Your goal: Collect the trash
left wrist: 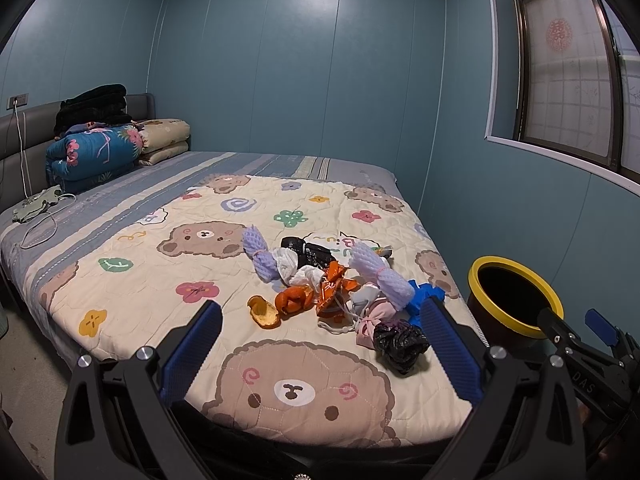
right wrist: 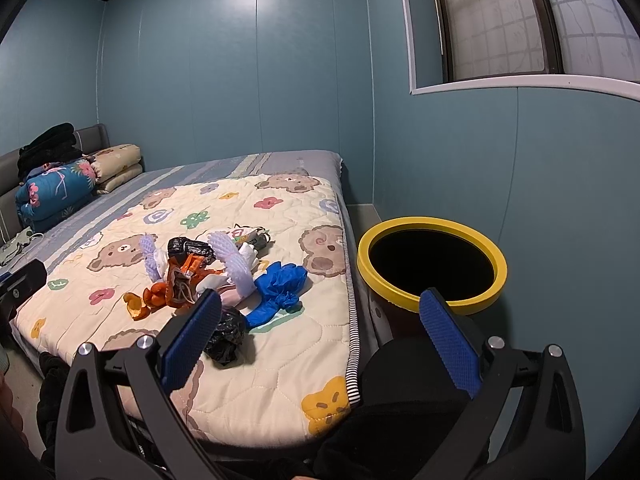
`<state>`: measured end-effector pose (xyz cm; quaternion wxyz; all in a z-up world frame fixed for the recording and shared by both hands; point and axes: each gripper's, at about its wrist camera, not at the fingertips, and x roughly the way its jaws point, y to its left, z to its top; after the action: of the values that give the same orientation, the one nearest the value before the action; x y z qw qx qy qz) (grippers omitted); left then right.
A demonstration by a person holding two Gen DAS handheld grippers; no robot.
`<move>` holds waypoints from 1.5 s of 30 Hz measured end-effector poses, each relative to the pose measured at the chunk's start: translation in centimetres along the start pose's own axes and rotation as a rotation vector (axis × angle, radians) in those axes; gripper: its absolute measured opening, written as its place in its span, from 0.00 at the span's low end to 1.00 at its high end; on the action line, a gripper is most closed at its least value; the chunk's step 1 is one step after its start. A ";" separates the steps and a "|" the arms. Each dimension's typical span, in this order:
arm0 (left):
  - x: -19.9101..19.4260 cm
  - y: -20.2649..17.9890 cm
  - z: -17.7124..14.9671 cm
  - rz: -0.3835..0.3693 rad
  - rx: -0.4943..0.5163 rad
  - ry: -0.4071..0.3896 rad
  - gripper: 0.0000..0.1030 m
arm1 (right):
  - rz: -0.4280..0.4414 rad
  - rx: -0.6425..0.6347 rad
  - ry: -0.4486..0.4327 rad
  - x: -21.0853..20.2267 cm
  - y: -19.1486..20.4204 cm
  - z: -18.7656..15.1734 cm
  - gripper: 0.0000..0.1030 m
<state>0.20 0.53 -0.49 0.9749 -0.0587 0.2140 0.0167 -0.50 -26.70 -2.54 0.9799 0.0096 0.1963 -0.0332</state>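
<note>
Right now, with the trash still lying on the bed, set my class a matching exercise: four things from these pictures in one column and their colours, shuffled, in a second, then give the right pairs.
Things:
1. rubber glove
2. crumpled bag nearest the grippers
3. fruit peel
4. bin rim

Colours:
A. yellow
B. orange
C. blue
D. black

Pairs: 1-C, 2-D, 3-B, 4-A.
</note>
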 end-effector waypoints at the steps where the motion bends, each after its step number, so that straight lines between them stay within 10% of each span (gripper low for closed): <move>1: 0.0 0.0 0.0 0.000 0.000 0.000 0.93 | 0.000 0.001 0.001 0.0 0.0 0.0 0.92; 45: -0.1 0.0 -0.9 0.002 -0.001 0.016 0.93 | -0.005 0.014 0.027 0.5 0.0 -0.6 0.92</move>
<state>-0.29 0.45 -1.20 0.9731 -0.0591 0.2219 0.0175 -0.25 -26.69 -3.26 0.9771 0.0164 0.2091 -0.0370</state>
